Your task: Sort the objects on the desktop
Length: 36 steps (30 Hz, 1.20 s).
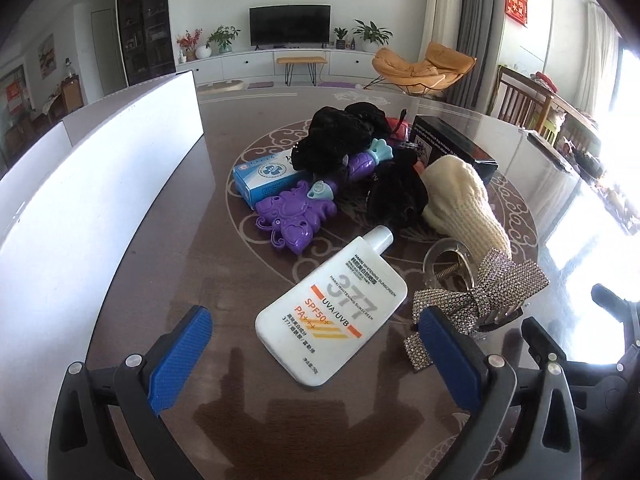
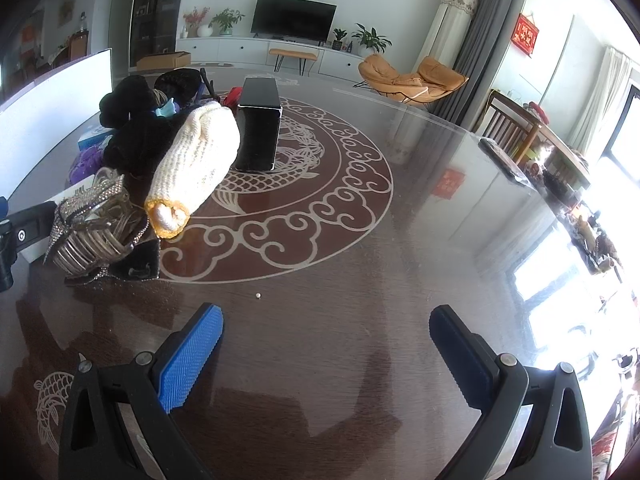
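Note:
A white sunscreen bottle [image 1: 334, 312] lies flat just ahead of my left gripper [image 1: 316, 328], which is open with its blue pads on either side of the bottle's lower end. To its right rests a rhinestone bow hair clip [image 1: 480, 300] [image 2: 90, 220]. Behind are a purple toy [image 1: 292, 216], a blue medicine box [image 1: 264, 178], black scrunchies [image 1: 340, 136], a cream knitted glove [image 1: 464, 204] [image 2: 196, 156] and a black box [image 1: 452, 140] [image 2: 258, 128]. My right gripper [image 2: 326, 332] is open over bare table, right of the pile.
A white storage bin wall [image 1: 100, 184] [image 2: 48, 108] runs along the table's left side. The glass-topped brown table [image 2: 360, 240] has a carved cloud pattern. A tiny white bead [image 2: 258, 295] lies ahead of the right gripper. Chairs and a bright window stand at right.

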Tool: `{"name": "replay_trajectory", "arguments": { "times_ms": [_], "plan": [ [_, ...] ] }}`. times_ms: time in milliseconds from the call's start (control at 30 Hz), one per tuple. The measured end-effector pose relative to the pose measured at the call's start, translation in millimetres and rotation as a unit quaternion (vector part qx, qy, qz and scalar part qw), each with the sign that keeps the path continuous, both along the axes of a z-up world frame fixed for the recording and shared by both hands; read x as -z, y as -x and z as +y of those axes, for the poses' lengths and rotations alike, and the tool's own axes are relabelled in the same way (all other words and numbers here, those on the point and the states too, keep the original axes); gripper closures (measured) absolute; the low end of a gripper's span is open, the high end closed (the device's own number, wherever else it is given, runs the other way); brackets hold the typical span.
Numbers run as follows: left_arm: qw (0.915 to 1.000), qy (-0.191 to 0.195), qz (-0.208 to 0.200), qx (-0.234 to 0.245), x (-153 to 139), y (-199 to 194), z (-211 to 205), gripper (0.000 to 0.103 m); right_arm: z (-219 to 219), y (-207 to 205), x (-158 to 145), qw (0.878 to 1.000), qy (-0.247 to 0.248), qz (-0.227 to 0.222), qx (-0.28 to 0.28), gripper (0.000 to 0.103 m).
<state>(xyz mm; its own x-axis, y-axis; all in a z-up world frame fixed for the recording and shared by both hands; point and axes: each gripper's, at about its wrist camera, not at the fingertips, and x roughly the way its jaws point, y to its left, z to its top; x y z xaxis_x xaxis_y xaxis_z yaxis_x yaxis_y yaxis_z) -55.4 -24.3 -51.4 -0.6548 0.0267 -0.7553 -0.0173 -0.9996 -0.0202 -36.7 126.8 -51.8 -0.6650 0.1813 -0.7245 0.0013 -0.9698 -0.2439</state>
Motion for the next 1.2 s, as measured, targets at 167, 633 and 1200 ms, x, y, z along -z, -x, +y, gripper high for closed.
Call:
{"name": "replay_trajectory", "arguments": {
  "times_ms": [167, 633, 1200],
  "plan": [
    [0.9998, 0.016, 0.004, 0.009, -8.0, -4.5, -12.6, 0.000, 0.2, 0.9, 0.2, 1.000, -0.001, 0.000, 0.000, 0.000],
    [0.9990, 0.005, -0.011, 0.044, -33.2, 4.3, -36.1, 0.000, -0.1, 1.4, 0.0, 1.000, -0.002, 0.001, 0.000, 0.000],
    [0.9863, 0.027, -0.083, 0.140, 1.1, 48.0, 23.9, 0.000, -0.1, 1.2, 0.1, 1.000, 0.000, 0.001, -0.003, 0.000]
  ]
}}
